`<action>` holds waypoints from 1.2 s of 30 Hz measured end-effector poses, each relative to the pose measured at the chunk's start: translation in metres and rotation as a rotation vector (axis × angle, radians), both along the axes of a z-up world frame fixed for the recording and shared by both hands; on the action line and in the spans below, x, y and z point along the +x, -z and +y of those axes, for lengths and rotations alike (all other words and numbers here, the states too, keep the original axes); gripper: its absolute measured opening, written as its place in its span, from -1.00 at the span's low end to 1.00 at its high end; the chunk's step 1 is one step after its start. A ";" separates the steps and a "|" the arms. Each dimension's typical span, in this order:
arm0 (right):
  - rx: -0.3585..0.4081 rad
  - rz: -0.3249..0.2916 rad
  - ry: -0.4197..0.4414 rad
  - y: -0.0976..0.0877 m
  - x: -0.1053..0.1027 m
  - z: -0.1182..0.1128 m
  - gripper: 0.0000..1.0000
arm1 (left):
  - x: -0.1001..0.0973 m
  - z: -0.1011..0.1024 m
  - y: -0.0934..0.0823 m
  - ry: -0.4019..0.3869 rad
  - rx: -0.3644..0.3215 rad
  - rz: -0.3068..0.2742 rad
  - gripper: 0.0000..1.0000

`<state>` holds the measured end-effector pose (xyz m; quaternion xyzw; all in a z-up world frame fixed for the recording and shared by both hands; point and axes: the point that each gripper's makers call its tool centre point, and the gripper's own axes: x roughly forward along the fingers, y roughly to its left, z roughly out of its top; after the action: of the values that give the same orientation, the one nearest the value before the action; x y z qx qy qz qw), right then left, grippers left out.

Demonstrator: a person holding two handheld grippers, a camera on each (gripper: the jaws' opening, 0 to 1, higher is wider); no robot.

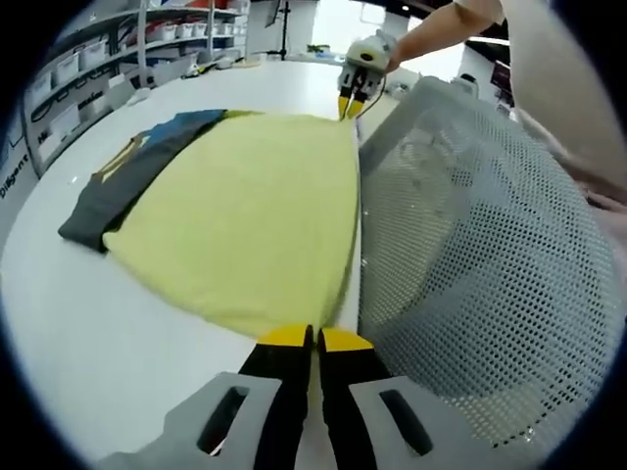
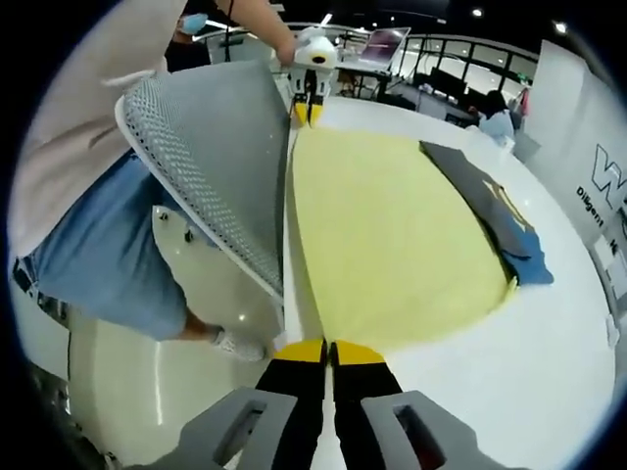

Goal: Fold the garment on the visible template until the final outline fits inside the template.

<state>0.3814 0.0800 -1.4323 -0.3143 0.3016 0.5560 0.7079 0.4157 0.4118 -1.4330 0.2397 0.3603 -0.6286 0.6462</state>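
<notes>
A yellow garment (image 1: 250,215) lies spread flat on the white table (image 1: 108,343). In the left gripper view my left gripper (image 1: 315,339) is shut on the garment's near edge. At the far corner a hand holds my right gripper (image 1: 352,101), its jaws closed on the cloth. In the right gripper view the same yellow garment (image 2: 392,225) runs away from my right gripper (image 2: 329,350), which pinches its near corner, and the left gripper (image 2: 308,108) grips the far end. A grey perforated template sheet (image 1: 490,235) rises tilted along the garment's side and also shows as the template sheet (image 2: 220,157).
A dark grey garment with a blue and yellow print (image 1: 127,176) lies folded beside the yellow one, seen again as the dark garment (image 2: 495,211). A person in jeans (image 2: 108,255) stands at the table edge by the template. Shelves with bins (image 1: 88,59) stand beyond the table.
</notes>
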 end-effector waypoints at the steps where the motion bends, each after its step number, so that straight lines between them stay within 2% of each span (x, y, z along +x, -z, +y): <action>1: 0.003 0.006 -0.001 -0.003 0.001 0.000 -1.00 | 0.000 0.000 -0.004 0.001 -0.002 0.004 -0.99; 5: 0.016 0.013 0.000 -0.019 0.008 -0.001 -1.00 | 0.005 -0.001 -0.023 -0.008 -0.020 0.025 -0.99; 9: 0.026 0.000 -0.001 -0.042 0.022 -0.002 -1.00 | 0.018 -0.003 -0.050 -0.016 -0.043 0.038 -0.99; 11: 0.036 -0.008 0.004 -0.053 0.031 -0.004 -1.00 | 0.026 -0.004 -0.063 -0.004 -0.043 0.027 -0.99; 14: 0.040 -0.026 0.005 -0.072 0.046 -0.006 -1.00 | 0.041 -0.007 -0.083 0.005 -0.050 0.010 -0.99; 17: 0.041 -0.044 0.012 -0.085 0.060 -0.007 -1.00 | 0.063 -0.012 -0.105 -0.018 -0.078 -0.002 -0.99; 21: 0.050 -0.076 0.033 -0.107 0.092 -0.008 -1.00 | 0.094 -0.016 -0.127 -0.030 -0.094 -0.022 -0.99; 25: 0.062 -0.096 0.055 -0.125 0.130 -0.009 -1.00 | 0.130 -0.019 -0.140 -0.047 -0.099 -0.041 -0.99; 29: 0.060 -0.112 0.068 -0.135 0.170 -0.012 -1.00 | 0.166 -0.021 -0.149 -0.074 -0.111 -0.049 -0.99; 33: 0.056 -0.117 0.083 -0.138 0.208 -0.013 -1.00 | 0.203 -0.022 -0.150 -0.109 -0.123 -0.045 -0.99; 36: 0.048 -0.108 0.095 -0.131 0.238 -0.014 -1.00 | 0.226 -0.022 -0.145 -0.131 -0.120 -0.033 -0.99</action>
<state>0.6189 0.0665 -1.3018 -0.3122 0.2642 0.5110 0.7560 0.6418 0.3897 -1.2884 0.1868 0.3260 -0.6015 0.7050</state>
